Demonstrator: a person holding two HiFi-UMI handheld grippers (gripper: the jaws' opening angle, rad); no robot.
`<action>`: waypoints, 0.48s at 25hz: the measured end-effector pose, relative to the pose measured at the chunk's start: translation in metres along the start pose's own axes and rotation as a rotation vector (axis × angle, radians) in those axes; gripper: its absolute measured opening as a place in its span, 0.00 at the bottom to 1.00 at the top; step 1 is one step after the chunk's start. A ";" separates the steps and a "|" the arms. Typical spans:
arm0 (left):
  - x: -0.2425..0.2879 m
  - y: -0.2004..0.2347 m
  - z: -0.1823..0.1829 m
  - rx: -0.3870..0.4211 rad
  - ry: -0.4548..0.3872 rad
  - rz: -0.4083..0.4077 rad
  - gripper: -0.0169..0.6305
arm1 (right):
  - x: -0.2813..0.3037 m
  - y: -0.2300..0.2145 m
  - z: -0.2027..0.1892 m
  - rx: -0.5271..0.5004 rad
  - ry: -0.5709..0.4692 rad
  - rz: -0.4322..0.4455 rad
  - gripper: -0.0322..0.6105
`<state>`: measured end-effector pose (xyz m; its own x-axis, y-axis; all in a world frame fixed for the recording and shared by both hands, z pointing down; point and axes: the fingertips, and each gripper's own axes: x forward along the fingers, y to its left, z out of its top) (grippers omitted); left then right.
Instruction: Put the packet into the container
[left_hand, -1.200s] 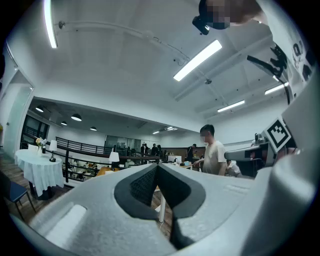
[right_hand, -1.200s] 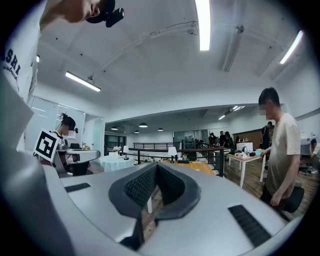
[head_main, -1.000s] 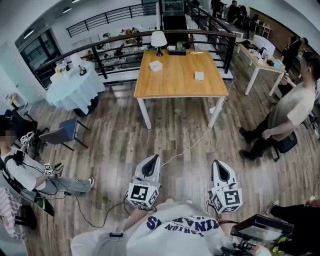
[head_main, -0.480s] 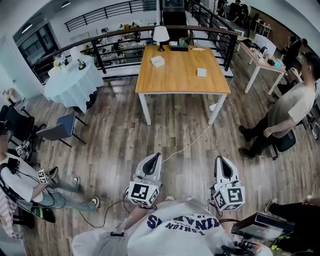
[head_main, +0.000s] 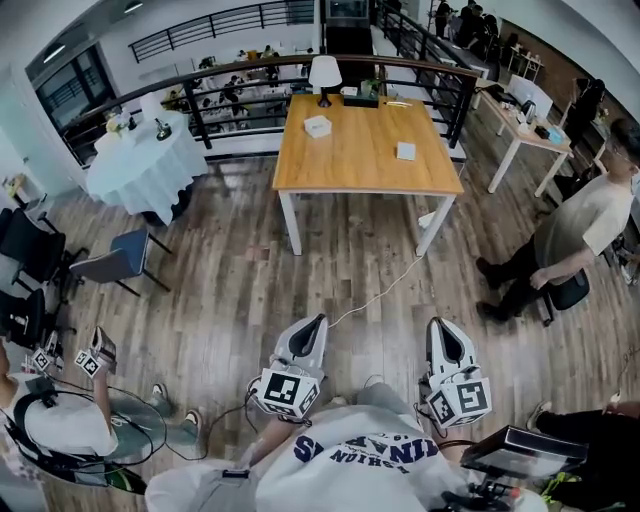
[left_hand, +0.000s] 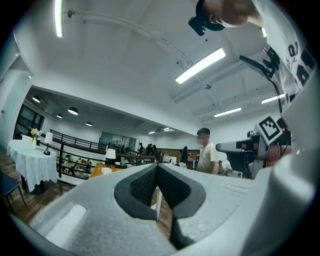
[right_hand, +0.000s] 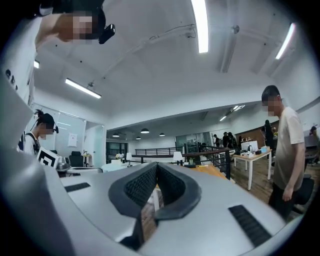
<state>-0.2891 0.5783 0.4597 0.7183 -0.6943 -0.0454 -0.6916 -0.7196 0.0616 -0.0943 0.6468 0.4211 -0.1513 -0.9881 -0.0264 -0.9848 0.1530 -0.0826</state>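
Far ahead stands a wooden table (head_main: 360, 175). On it sit a small white box (head_main: 317, 125) at the back left and a flat white packet (head_main: 405, 150) towards the right. My left gripper (head_main: 316, 324) and right gripper (head_main: 439, 326) are held side by side over the wood floor, well short of the table. Both point level towards it. In the left gripper view the left gripper (left_hand: 157, 167) has its jaws closed together with nothing between them. The right gripper (right_hand: 156, 166) is likewise shut and empty in the right gripper view.
A white cable (head_main: 375, 295) runs across the floor from the table to me. A round white-clothed table (head_main: 145, 165) and a blue chair (head_main: 115, 268) stand at the left. A person (head_main: 575, 235) stands at the right and another (head_main: 60, 430) sits lower left. A black railing (head_main: 250, 85) runs behind the table.
Both grippers have shifted slightly in the head view, still shut. The seated person at the left now lies lower in the frame, with their legs drawn back. The standing person shifted a little right.
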 end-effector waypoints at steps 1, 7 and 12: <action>0.001 0.001 0.001 0.004 -0.003 -0.003 0.02 | 0.002 0.000 -0.001 -0.001 0.003 0.002 0.06; 0.010 0.008 -0.006 0.015 0.016 -0.013 0.02 | 0.014 -0.007 -0.013 0.038 0.019 -0.026 0.06; 0.021 0.010 -0.006 0.025 0.014 -0.007 0.02 | 0.027 -0.020 -0.021 0.062 0.036 -0.022 0.06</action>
<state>-0.2804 0.5561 0.4656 0.7239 -0.6892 -0.0322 -0.6882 -0.7246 0.0364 -0.0810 0.6167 0.4431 -0.1340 -0.9909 0.0120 -0.9809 0.1309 -0.1439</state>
